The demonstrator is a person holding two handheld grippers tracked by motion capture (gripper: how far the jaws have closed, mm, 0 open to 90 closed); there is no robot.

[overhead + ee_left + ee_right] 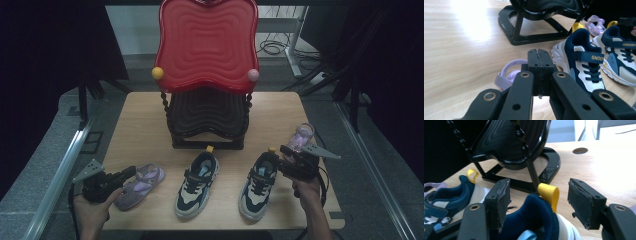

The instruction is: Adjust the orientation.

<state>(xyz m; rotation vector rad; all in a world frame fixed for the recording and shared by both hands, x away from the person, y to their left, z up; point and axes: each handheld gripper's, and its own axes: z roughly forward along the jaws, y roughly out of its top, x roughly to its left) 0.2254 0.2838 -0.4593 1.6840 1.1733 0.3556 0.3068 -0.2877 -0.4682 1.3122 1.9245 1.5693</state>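
Note:
A purple sandal point(140, 182) lies at the table's front left. My left gripper point(131, 171) is at its heel strap. In the left gripper view the two pads point(540, 53) are pressed flat together, and the lilac strap point(509, 72) runs in behind them. Two navy and white sneakers point(197, 185) point(257, 185) stand side by side at the front middle. My right gripper point(279, 162) is open, its pads standing either side of the right sneaker's heel point(534, 215) and yellow pull tab point(549, 195) without touching them.
A black two-tier rack point(207, 120) with a red wavy tray point(207, 45) on top stands at the middle back. A second purple sandal point(301, 136) lies at the right, behind my right gripper. The table's front edge is close behind both hands.

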